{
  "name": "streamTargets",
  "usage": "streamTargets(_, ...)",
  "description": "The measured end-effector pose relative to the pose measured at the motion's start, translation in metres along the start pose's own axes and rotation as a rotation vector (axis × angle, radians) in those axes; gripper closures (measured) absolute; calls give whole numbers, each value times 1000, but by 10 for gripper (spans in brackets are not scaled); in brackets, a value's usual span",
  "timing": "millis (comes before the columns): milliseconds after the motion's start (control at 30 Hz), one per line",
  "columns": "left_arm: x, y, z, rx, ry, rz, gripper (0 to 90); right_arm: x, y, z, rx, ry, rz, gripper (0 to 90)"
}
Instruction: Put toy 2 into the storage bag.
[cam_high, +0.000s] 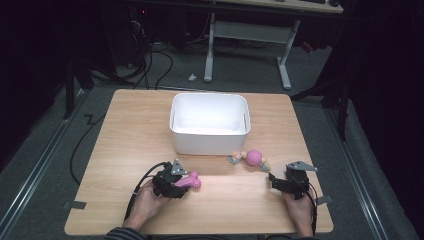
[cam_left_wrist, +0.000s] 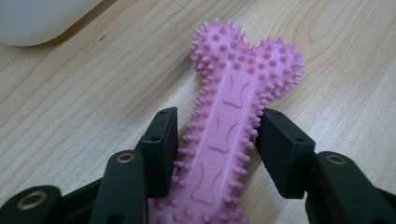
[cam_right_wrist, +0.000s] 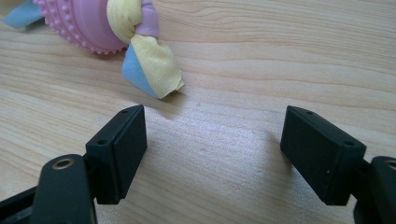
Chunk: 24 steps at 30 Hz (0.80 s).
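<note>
Gripping the bone (cam_left_wrist: 223, 135) by its shaft, my left fingers (cam_left_wrist: 161, 154) can lift it level; right fingers (cam_right_wrist: 122, 151) wait open.

A bright overhead light falls on the pale wooden tabletop (cam_high: 130, 140) while the surrounding room is nearly black. Both gripper views are sharp, with soft shadows under the jaws.

High view looks down; both gripper views skim the table (cam_high: 125, 130) closely.

The pink spiked bone toy (cam_left_wrist: 229, 135) runs off the left gripper view's bottom edge; the rope-and-ball toy (cam_right_wrist: 116, 32) is cut by the right gripper view's top edge.
</note>
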<state>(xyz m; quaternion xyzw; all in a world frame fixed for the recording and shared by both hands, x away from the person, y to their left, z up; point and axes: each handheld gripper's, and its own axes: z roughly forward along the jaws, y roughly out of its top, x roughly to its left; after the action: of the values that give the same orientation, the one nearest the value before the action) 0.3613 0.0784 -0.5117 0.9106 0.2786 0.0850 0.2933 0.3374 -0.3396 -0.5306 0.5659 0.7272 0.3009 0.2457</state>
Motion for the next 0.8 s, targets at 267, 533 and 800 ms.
streamTargets(267, 1, 0, 0, 0, -8, -5, 528, 0, 0, 0, 0, 0, 1, 230)
streamTargets(533, 1, -1, -2, 3, -5, -2, 563, 0, 0, 0, 0, 1, -2, 230)
streamTargets(800, 2, -2, -5, -4, 5, -12, 587, 0, 0, 0, 0, 1, -2, 229)
